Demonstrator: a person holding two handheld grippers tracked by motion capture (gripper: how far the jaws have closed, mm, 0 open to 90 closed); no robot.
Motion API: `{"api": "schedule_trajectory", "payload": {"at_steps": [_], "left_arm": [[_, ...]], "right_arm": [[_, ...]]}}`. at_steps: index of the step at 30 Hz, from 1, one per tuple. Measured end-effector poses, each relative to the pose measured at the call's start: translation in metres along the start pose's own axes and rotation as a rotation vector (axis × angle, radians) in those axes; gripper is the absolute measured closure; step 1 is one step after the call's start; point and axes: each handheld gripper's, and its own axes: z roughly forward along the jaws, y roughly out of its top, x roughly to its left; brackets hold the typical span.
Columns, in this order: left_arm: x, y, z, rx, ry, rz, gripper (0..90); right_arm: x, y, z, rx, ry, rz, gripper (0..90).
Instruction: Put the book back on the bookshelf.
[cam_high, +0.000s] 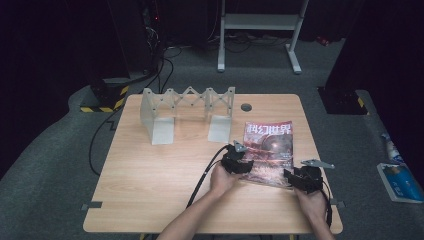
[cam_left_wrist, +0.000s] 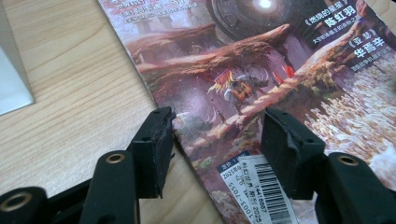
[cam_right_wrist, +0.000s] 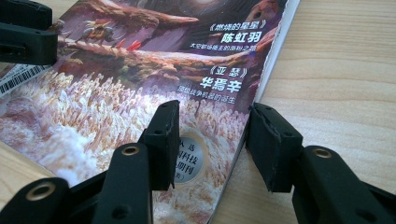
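A magazine (cam_high: 270, 145) with a red sci-fi cover lies flat on the right half of the wooden table (cam_high: 165, 170). My left gripper (cam_high: 244, 167) is at its lower left edge. In the left gripper view that gripper (cam_left_wrist: 217, 126) is open: one jaw stands on the wood beside the magazine (cam_left_wrist: 261, 60), the other over the cover near the barcode. My right gripper (cam_high: 291, 176) sits at the lower right corner. In the right gripper view it (cam_right_wrist: 212, 126) is open astride the right edge of the magazine (cam_right_wrist: 140, 70). Nothing is pinched by either.
A white folding rack (cam_high: 187, 110) stands at the back left of the table; its base plate (cam_left_wrist: 11, 79) shows in the left gripper view. A grey round grommet (cam_high: 246, 107) sits behind the magazine. A blue and white pack (cam_high: 400, 177) lies on the floor at the right.
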Motion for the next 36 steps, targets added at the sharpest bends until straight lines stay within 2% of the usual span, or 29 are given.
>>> {"api": "schedule_trajectory", "payload": {"at_steps": [17, 36], "left_arm": [[-0.002, -0.015, -0.016, 0.001, -0.01, 0.015, 44.0], [-0.009, -0.033, -0.035, -0.005, -0.009, 0.015, 44.0]], "right_arm": [[0.013, -0.011, -0.008, 0.001, 0.012, -0.02, 54.4], [0.028, -0.025, -0.019, -0.002, 0.028, -0.033, 54.5]]}}
